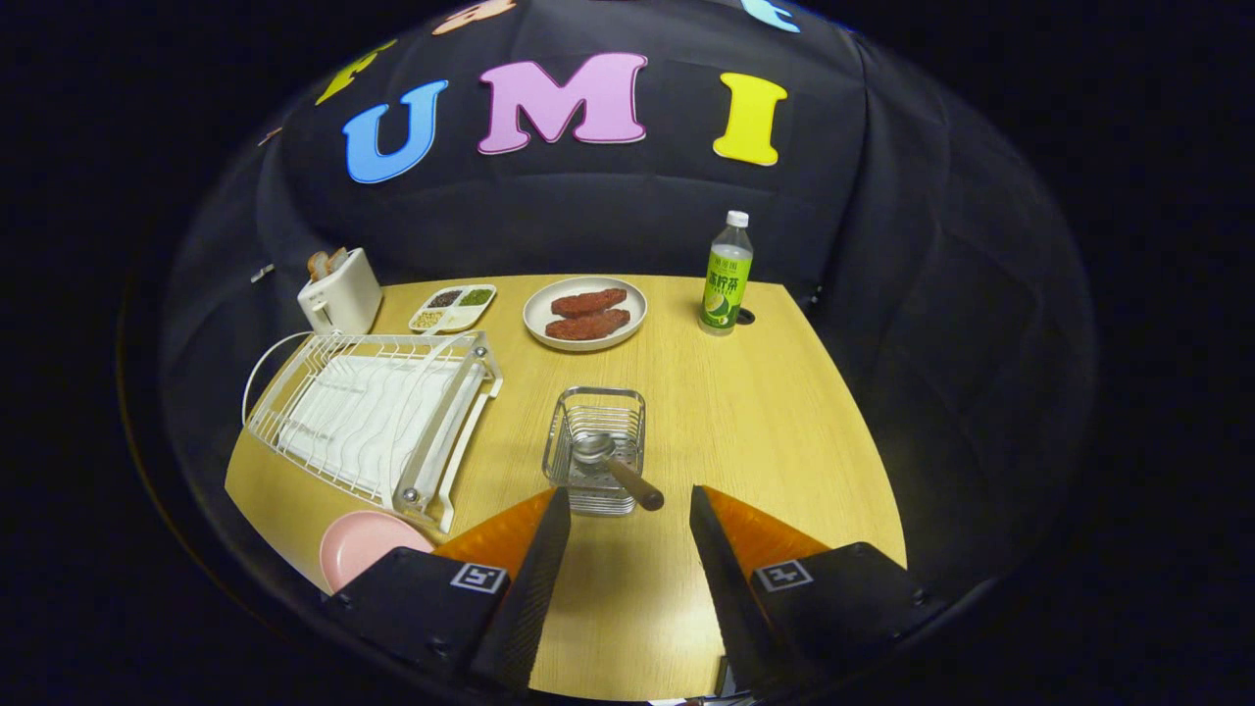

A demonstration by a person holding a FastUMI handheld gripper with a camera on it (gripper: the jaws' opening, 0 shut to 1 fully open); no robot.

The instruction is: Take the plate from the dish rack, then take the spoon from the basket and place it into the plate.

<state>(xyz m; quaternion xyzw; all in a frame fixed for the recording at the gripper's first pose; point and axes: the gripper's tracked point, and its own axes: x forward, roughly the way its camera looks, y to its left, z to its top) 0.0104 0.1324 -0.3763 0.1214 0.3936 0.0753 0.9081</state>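
- Gripper [627,510] nearest: two dark fingers with orange flanks, spread wide, nothing between them but bare table [784,412].
- Pink plate [368,544] lies flat on the table at near left, just beside the left finger and touching or nearly touching the near corner of the dish rack [368,417]. Rack stands with no dish in it, so the plate step reads as done.
- Spoon [613,463] sits in the wire basket [596,446] just ahead of the fingertips, bowl down inside, wooden handle sticking out over the near rim toward the gap between the fingers.
- Step in hand, by my judgement: going for the spoon. Fingers are lined up roughly either side of the handle's end but not touching it.
- Next move calls for easing forward and down, closing on the handle, lifting clear of the basket wall, then carrying left and near to the plate.
- Pose: gripper held above the near table edge, tilted down and looking far across it.
- Far side: toaster [340,289], sectioned tray [453,307], dish of meat [585,312], bottle [727,275].
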